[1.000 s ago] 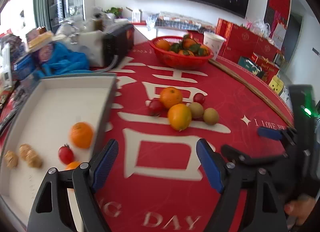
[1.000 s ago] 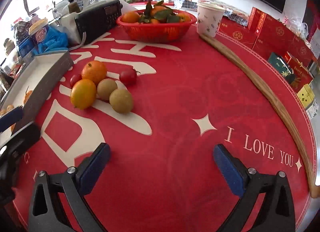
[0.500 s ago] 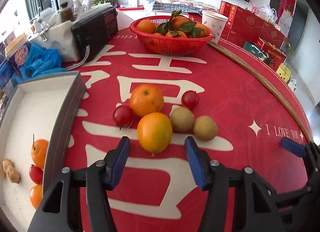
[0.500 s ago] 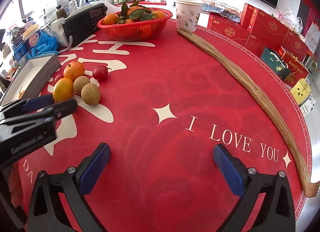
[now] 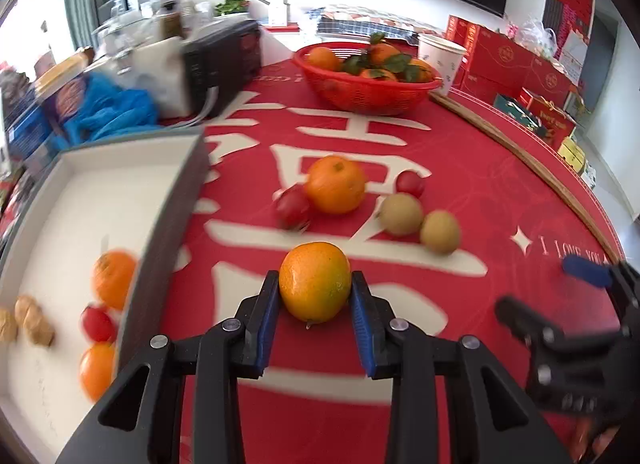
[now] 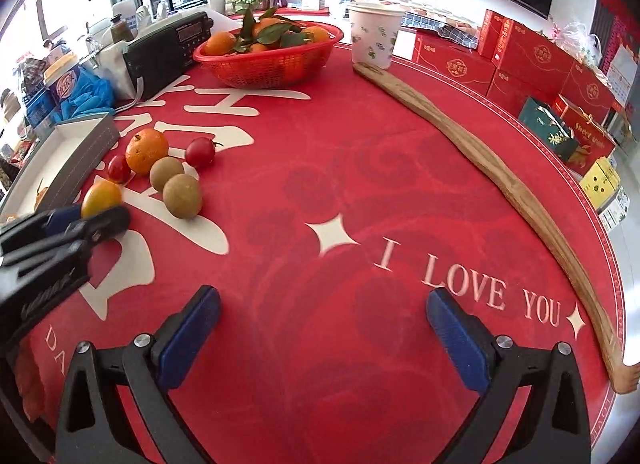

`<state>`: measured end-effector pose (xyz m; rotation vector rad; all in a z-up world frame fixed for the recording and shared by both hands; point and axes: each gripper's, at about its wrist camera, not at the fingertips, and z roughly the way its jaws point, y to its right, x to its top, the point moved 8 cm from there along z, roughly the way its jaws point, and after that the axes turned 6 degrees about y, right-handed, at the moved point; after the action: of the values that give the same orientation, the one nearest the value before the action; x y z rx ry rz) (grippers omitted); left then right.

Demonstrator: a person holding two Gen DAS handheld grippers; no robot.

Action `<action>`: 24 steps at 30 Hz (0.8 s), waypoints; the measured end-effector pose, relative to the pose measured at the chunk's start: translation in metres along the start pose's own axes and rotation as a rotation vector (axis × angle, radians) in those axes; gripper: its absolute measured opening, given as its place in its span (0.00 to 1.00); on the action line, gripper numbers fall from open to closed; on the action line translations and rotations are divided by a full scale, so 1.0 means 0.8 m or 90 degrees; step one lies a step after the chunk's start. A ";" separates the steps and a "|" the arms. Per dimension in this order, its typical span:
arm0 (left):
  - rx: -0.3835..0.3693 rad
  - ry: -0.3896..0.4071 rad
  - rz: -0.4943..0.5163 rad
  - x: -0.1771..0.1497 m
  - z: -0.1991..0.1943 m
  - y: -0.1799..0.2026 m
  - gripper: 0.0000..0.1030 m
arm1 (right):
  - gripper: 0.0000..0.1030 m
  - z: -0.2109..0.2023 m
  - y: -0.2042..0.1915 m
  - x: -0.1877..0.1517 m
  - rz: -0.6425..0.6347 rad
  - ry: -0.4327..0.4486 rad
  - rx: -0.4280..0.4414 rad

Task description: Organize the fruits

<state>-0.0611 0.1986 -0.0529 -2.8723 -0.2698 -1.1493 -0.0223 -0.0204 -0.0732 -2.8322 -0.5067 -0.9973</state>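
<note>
a: step? left gripper (image 5: pixel 315 296) pinches orange (image 5: pixel 314 281) over the cloth, beside the tray (image 5: pixel 176 200).
b: carry stage, i judge. next: lift over tray wall, release. right gripper (image 6: pixel 322 334) spread, idle.

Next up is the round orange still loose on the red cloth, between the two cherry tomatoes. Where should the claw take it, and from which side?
Grip the round orange across its widest middle, coming from above: one red cherry tomato is close against its left and a brown kiwi sits close at its right, so a low side approach would probably knock them. The left claw is shut on another orange; the right claw is open.
</note>
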 end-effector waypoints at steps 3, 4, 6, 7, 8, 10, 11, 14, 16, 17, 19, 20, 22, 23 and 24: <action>0.008 0.002 -0.015 -0.010 -0.011 -0.014 0.36 | 1.00 0.006 -0.018 0.009 -0.016 0.004 0.014; 0.008 0.004 -0.020 -0.013 -0.014 -0.019 0.36 | 1.00 0.009 -0.027 0.014 -0.024 0.005 0.021; 0.007 0.005 -0.029 -0.017 -0.018 -0.026 0.36 | 1.00 0.016 -0.047 0.025 -0.041 0.007 0.035; 0.007 0.007 -0.031 -0.018 -0.020 -0.029 0.36 | 1.00 0.019 -0.055 0.028 -0.047 0.007 0.040; 0.005 0.010 -0.031 -0.020 -0.022 -0.030 0.36 | 1.00 0.022 -0.065 0.033 -0.055 0.009 0.046; 0.013 0.016 -0.021 -0.022 -0.024 -0.030 0.36 | 1.00 0.028 -0.081 0.041 -0.066 0.012 0.055; 0.015 0.016 -0.016 -0.022 -0.023 -0.030 0.36 | 0.99 0.032 -0.089 0.045 -0.073 0.013 0.061; 0.009 0.016 -0.019 -0.022 -0.024 -0.030 0.36 | 0.88 0.035 -0.103 0.054 -0.083 0.023 0.068; 0.011 0.016 -0.017 -0.022 -0.024 -0.031 0.36 | 0.78 0.034 -0.106 0.057 -0.082 0.031 0.067; 0.012 0.016 -0.016 -0.022 -0.024 -0.031 0.36 | 0.65 0.032 -0.106 0.058 -0.081 0.035 0.067; 0.014 0.015 -0.014 -0.022 -0.024 -0.031 0.36 | 0.35 0.029 -0.106 0.061 -0.076 0.046 0.067; 0.015 0.015 -0.013 -0.022 -0.024 -0.031 0.36 | 0.26 0.027 -0.105 0.062 -0.073 0.049 0.064; 0.017 0.015 -0.011 -0.021 -0.023 -0.031 0.36 | 0.26 0.026 -0.102 0.061 -0.060 0.052 0.066; 0.017 0.015 -0.011 -0.022 -0.023 -0.029 0.36 | 0.26 0.025 -0.100 0.059 -0.054 0.054 0.066; 0.016 0.015 -0.012 -0.022 -0.023 -0.029 0.36 | 0.26 0.023 -0.097 0.056 -0.050 0.053 0.067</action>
<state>-0.0901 0.2173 -0.0522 -2.8377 -0.3085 -1.1738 -0.0053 0.0688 -0.0608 -2.6844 -0.6466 -1.0647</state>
